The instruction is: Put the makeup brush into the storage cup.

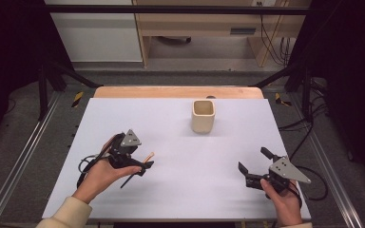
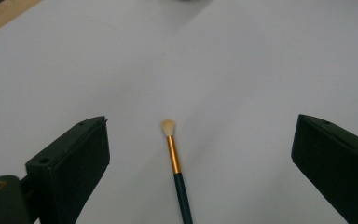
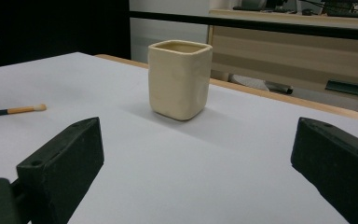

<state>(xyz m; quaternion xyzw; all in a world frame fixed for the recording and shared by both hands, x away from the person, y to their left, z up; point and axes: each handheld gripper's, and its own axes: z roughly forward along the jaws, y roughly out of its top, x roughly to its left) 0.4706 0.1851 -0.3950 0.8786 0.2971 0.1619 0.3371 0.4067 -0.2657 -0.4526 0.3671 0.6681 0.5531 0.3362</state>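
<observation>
The left gripper point(image 1: 140, 167) hangs with its jaws spread wide over a small brush point(image 2: 175, 164), which lies flat on the white tabletop point(image 1: 180, 185) toward its left edge, between the jaws and untouched. The right gripper point(image 1: 253, 164), near the right edge, is likewise spread wide, facing a cream cup point(image 3: 180, 79) standing upright toward the far edge

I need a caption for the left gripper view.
Open left tool above a brush lying on the white table.
</observation>
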